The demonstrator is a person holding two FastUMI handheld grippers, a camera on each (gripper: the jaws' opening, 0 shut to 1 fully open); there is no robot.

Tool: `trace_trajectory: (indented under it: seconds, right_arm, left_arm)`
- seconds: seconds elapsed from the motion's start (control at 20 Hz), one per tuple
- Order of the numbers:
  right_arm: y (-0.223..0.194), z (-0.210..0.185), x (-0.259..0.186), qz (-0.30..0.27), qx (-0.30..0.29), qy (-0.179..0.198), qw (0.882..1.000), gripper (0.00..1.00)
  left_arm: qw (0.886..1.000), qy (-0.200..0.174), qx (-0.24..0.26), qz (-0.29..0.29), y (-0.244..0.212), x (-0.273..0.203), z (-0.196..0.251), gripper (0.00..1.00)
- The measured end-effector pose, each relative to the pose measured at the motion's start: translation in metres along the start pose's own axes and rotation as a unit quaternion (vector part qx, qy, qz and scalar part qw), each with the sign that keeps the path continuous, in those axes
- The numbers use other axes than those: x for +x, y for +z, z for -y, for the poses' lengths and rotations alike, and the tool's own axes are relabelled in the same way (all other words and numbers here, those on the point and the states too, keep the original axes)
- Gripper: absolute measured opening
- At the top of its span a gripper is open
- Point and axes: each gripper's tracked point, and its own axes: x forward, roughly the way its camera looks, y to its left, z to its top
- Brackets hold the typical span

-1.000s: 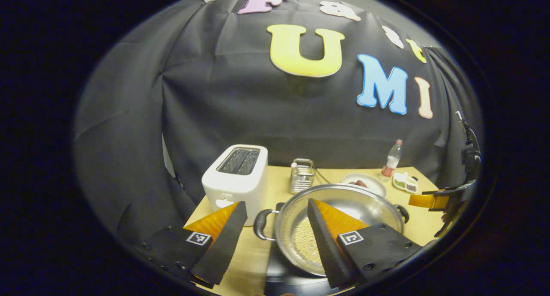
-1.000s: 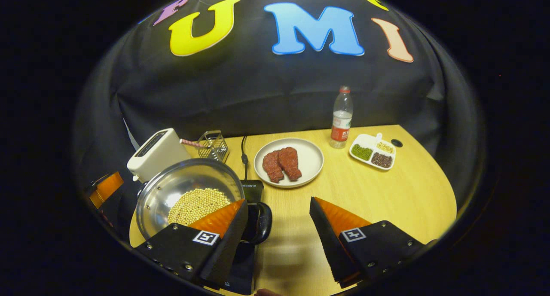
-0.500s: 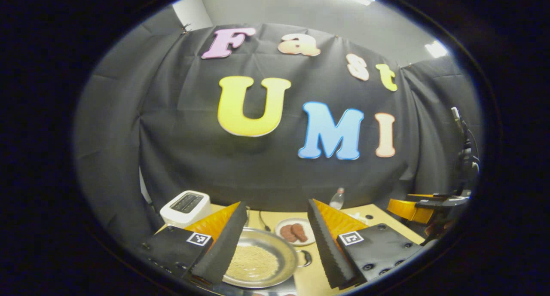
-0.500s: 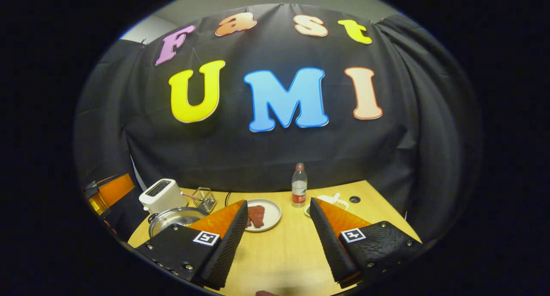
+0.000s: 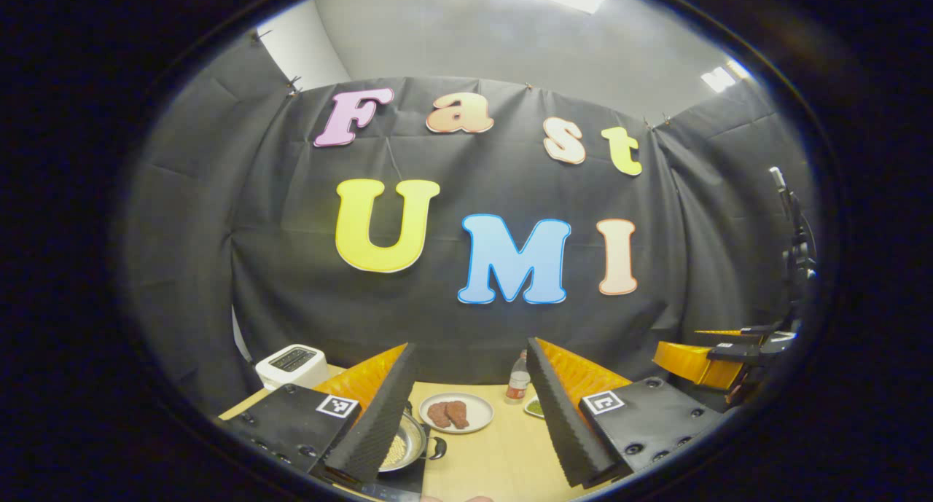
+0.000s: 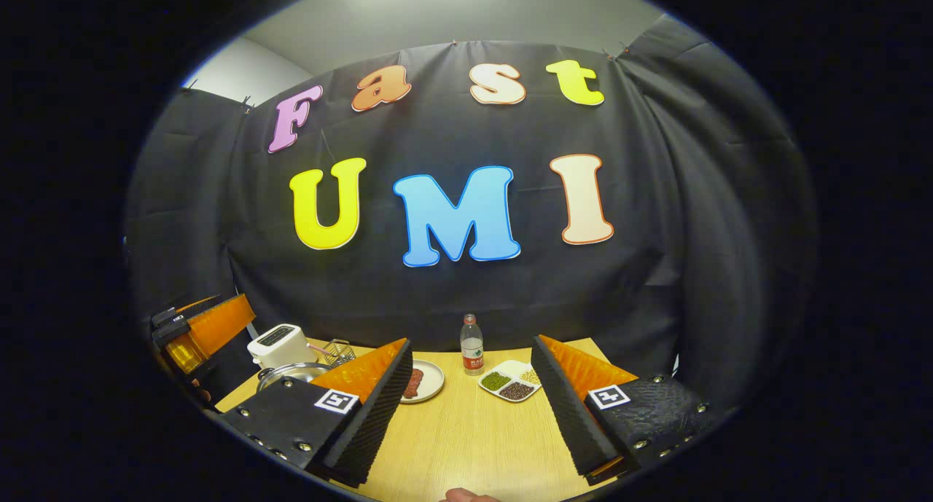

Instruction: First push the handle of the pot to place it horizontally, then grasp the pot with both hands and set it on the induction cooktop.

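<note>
In the left gripper view the left hand-held gripper (image 5: 472, 422) is raised above the near edge of the wooden surface (image 5: 503, 458), its two fingers spread wide with nothing between them. Low between those fingers, partly hidden behind the left finger, the steel pot (image 5: 407, 447) sits on the black induction cooktop (image 5: 408, 480), with pale beans inside it and one black side handle (image 5: 436, 448) pointing right. Beyond the pot lies a white plate (image 5: 457, 412) with two pieces of red meat, and farther right stand a clear water bottle (image 5: 518, 378) and the edge of a small divided dish (image 5: 534, 407). A white toaster (image 5: 290, 366) stands at the far left of the surface. At the right edge of this view the right hand-held gripper (image 5: 718, 353) shows, held off to the side above the surface. In the right gripper view the right hand-held gripper (image 6: 470, 414) is likewise wide open and grips nothing, hanging over bare wood. There the pot (image 6: 291, 374) peeks out at the left behind the near finger, just in front of the toaster (image 6: 279, 345), with a small wire basket (image 6: 337, 352) beside it. The plate (image 6: 425, 380), the bottle (image 6: 471, 345) and the divided dish (image 6: 512, 382) of green, brown and pale grains line up across the middle, and the left hand-held gripper (image 6: 200, 327) shows at the far left.
</note>
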Motion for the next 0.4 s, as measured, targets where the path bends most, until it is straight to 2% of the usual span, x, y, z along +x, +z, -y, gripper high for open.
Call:
trace_trajectory:
  seconds: [0.1,0.15,0.4]
  right_arm:
    - [0.003,0.007,-0.005,0.003,0.001,0.004,1.000,0.99]
    - [0.002,0.010,-0.009,0.000,0.001,0.004,1.000,0.99]
    - [0.015,0.009,-0.020,0.011,0.011,-0.014,1.000,0.99]
  left_arm:
    - [1.000,0.016,0.005,-0.002,-0.001,-0.011,0.006,0.99]
    - [1.000,0.018,0.004,-0.007,-0.002,-0.016,0.011,0.99]
    - [1.000,-0.002,0.022,-0.005,0.015,-0.028,0.009,0.92]
